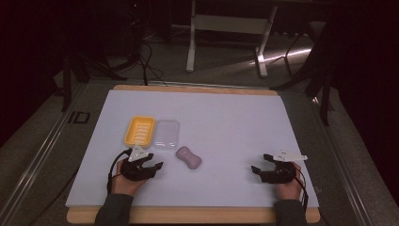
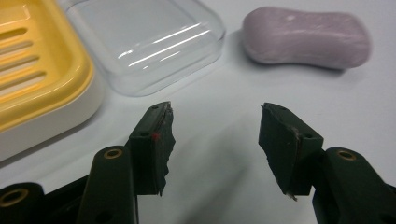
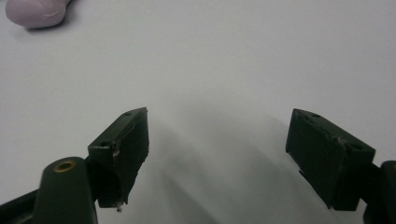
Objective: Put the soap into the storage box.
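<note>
Grippers rest wide open and empty on the white table [image 1: 226, 117]: left gripper [image 2: 215, 140] near the lilac waisted soap bar [image 1: 188, 157], clear plastic lid [image 1: 167, 133] and yellow slotted dish [image 1: 139, 130]; right gripper [image 3: 217, 149] well apart.

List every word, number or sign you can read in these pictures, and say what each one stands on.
"ID": pale letters on the dark floor left of the table.
The yellow soap dish, the clear lid, the purple soap, the left tool and the right tool bear no readable text.
</note>
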The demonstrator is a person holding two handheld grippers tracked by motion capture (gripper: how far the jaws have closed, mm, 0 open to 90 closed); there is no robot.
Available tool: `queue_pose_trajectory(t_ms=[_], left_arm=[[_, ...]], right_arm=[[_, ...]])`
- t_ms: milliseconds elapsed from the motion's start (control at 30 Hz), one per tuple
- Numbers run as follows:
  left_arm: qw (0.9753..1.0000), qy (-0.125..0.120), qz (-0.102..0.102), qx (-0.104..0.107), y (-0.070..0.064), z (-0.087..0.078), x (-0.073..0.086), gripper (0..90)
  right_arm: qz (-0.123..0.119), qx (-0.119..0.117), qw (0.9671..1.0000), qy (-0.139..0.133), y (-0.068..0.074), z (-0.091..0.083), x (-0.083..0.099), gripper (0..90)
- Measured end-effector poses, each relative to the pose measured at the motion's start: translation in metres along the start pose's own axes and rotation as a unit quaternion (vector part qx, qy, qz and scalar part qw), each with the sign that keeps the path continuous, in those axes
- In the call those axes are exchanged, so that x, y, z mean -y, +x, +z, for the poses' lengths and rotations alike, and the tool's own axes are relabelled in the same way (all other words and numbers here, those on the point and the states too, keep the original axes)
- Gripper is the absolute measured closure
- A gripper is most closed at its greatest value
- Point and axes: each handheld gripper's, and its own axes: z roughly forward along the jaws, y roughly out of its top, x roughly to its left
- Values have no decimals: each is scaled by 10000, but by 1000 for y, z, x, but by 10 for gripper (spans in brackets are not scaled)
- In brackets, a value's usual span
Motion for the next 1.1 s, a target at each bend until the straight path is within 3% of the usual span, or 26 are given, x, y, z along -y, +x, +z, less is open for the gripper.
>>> queue_pose_trajectory(t_ms=[133, 267, 333, 533, 800, 1100], left_arm=[[9999, 33, 91, 59, -3, -1, -1, 490], [9993, 45, 151, 345, -4, -1, -3, 509], [9991, 68, 231, 351, -5, -1, -5, 523], [9984, 128, 217, 504, -5, -6, -12, 582], [9981, 256, 356, 431, -5, -9, -18, 603], [9973, 307, 443, 506, -8, -8, -26, 619]], right_arm=[[-23, -36, 10000, -11, 0, 0, 0, 224], [-8, -23, 10000, -43, 0, -1, 0, 219], [-50, 1, 10000, -42, 1, 0, 0, 196], [-50, 89, 9999, -42, 2, -1, 1, 196], [-75, 121, 9999, -32, 2, 0, 0, 194], [-76, 136, 9999, -44, 3, -1, 1, 194]])
